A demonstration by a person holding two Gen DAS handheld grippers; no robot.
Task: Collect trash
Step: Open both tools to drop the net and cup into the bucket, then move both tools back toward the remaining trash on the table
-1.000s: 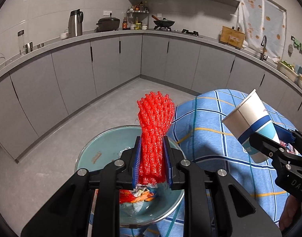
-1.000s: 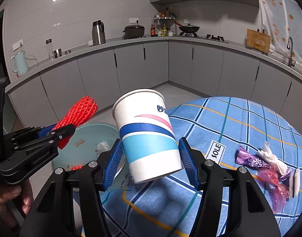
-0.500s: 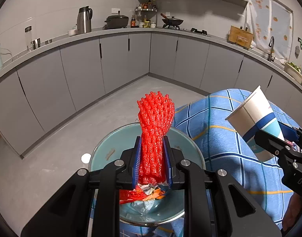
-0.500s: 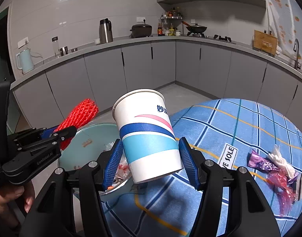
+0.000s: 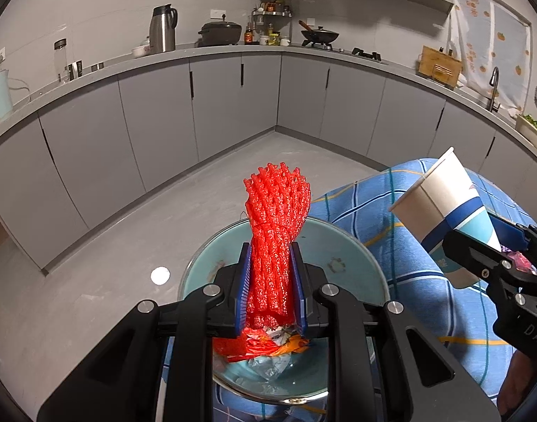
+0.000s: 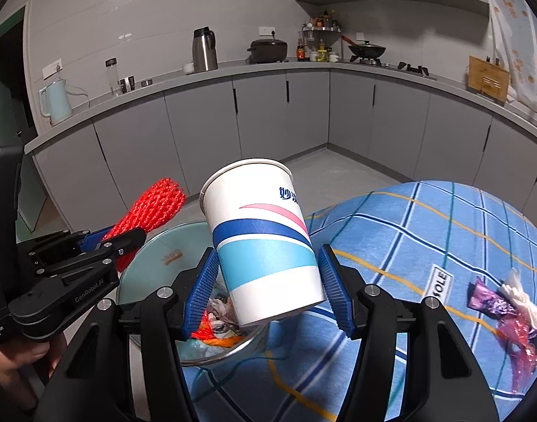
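Change since a second ago: both grippers had drifted sideways, so the bowl sat more squarely under the left one; both grips were unchanged.
Left gripper (image 5: 271, 283): jaws drawn close, blue pads pressed on either side of the red foam net (image 5: 275, 232); pointed downward over the bowl.
Red foam net: bunched and upright between the pads, its flared top well above them, its lower end just above the scraps in the bowl.
Right gripper (image 6: 268, 283): jaws set moderately wide, blue pads clamped on the lower half of the paper cup (image 6: 263, 242).
Paper cup: white with blue, light-blue and pink bands and blue lettering; tilted, mouth up and leaning away from the camera; held in the air at the table's edge, its base over the near rim of the bowl.
Bowl (image 5: 353, 246): pale green glass with a shiny rim, at the edge of the table, below both grippers.
Scraps (image 5: 268, 344): orange, red and silvery wrappers crumpled in the bottom of the bowl.
Tablecloth (image 6: 426, 232): blue with white, navy and yellow check lines, with a white label lettered "SOLE".
Wrappers on cloth (image 6: 504, 309): purple foil, red film and a white crumpled piece, lying together near the right edge, well apart from the bowl.
Person's hand (image 6: 19, 362): around the left gripper's handle, lower left of the right wrist view.
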